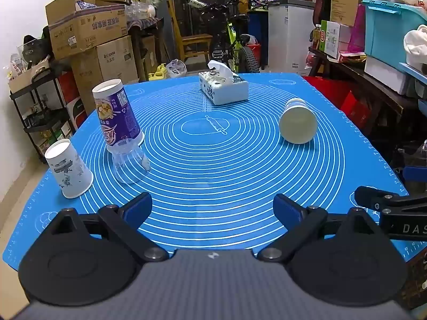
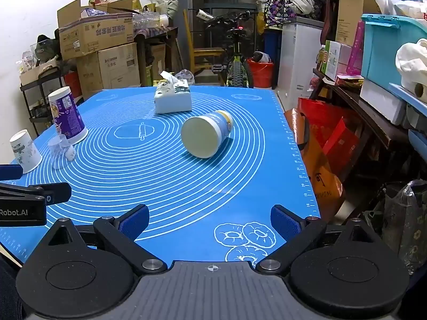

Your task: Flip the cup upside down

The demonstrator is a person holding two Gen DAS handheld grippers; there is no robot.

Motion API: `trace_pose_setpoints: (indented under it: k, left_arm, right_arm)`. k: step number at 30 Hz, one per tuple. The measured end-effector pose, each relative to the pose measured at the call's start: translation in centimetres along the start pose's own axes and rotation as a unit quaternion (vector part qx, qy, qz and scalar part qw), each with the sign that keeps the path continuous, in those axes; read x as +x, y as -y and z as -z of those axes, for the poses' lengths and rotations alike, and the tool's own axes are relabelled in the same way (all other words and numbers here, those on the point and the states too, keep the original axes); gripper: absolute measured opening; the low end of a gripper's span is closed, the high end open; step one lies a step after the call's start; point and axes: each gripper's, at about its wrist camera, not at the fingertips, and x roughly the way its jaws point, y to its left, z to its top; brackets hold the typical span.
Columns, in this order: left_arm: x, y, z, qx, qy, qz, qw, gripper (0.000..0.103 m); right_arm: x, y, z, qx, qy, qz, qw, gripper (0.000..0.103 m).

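Observation:
A pale yellow cup with a blue label (image 2: 206, 135) lies on its side on the blue mat (image 2: 165, 186), its flat end facing me; it also shows in the left wrist view (image 1: 298, 124). At the left, a purple cup (image 1: 117, 114), a clear plastic cup (image 1: 130, 161) and a white printed paper cup (image 1: 68, 172) stand upside down. My left gripper (image 1: 213, 210) is open and empty near the mat's front edge. My right gripper (image 2: 210, 220) is open and empty, well short of the lying cup.
A tissue box (image 1: 222, 86) sits at the far side of the mat. Cardboard boxes (image 1: 88, 32) and a shelf stand at the left, a bicycle (image 1: 234, 42) behind, and bins and bags (image 2: 320, 144) along the right edge.

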Motion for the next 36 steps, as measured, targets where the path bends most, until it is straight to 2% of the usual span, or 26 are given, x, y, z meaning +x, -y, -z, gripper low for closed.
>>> trace_pose_setpoints:
  k: [36]
  left_arm:
    - [-0.03,0.0,0.04,0.004,0.002,-0.002,1.0,0.096]
  right_arm:
    - [-0.1,0.17,-0.05,0.001,0.001,0.0,1.0,0.097]
